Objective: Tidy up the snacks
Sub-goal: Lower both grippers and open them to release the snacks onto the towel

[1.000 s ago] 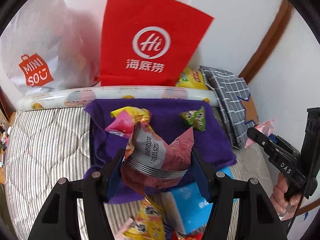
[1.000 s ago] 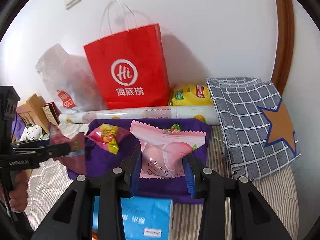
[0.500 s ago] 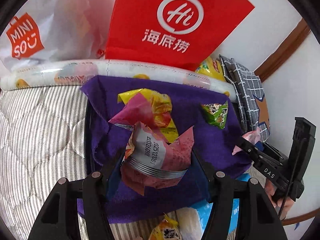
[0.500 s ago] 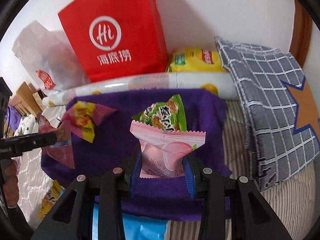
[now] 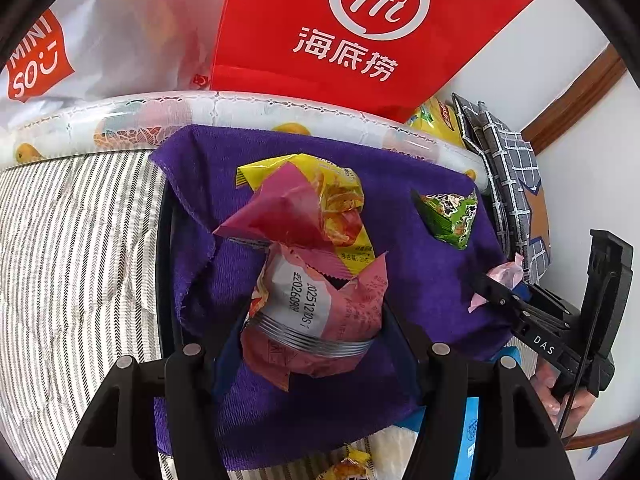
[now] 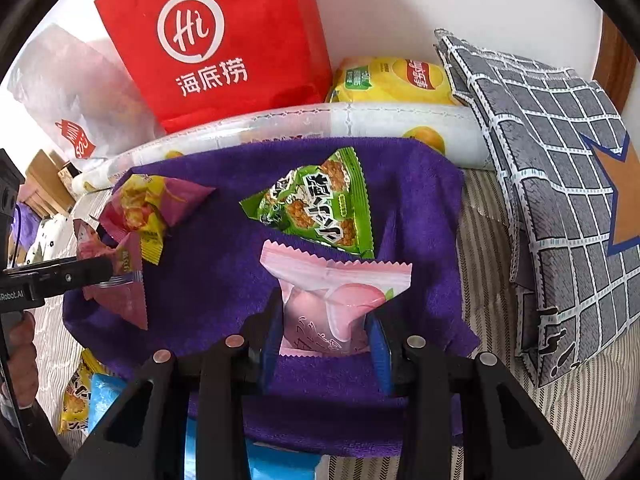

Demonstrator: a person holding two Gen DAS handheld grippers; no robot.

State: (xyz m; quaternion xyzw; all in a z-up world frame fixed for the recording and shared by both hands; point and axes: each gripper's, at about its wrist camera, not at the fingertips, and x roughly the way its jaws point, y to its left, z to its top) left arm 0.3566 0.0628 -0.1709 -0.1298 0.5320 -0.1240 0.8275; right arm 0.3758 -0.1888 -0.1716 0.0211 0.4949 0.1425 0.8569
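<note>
A purple towel (image 5: 400, 248) (image 6: 224, 264) is spread over a striped bed. My left gripper (image 5: 312, 340) is shut on a crumpled dark pink snack packet (image 5: 320, 312) and holds it over the towel's near part. Just beyond it lies a yellow and pink snack packet (image 5: 320, 200) (image 6: 148, 208). My right gripper (image 6: 324, 328) is shut on a pale pink peach-print packet (image 6: 332, 292), low over the towel. A green snack packet (image 6: 316, 204) (image 5: 450, 212) lies right behind it. In the right wrist view the left gripper (image 6: 100, 272) with its packet shows at the left.
Behind the towel lies a fruit-print roll (image 5: 240, 112), then a red paper bag (image 6: 224, 40), a white plastic bag (image 5: 80, 32) and a yellow chip bag (image 6: 392, 80). A grey checked cushion (image 6: 560, 184) lies right. A blue packet (image 6: 280, 464) and small yellow packets (image 6: 76, 396) lie near.
Both grippers have sunk toward the purple towel with their packets still held. The towel and the packets on it now fill more of both views.
</note>
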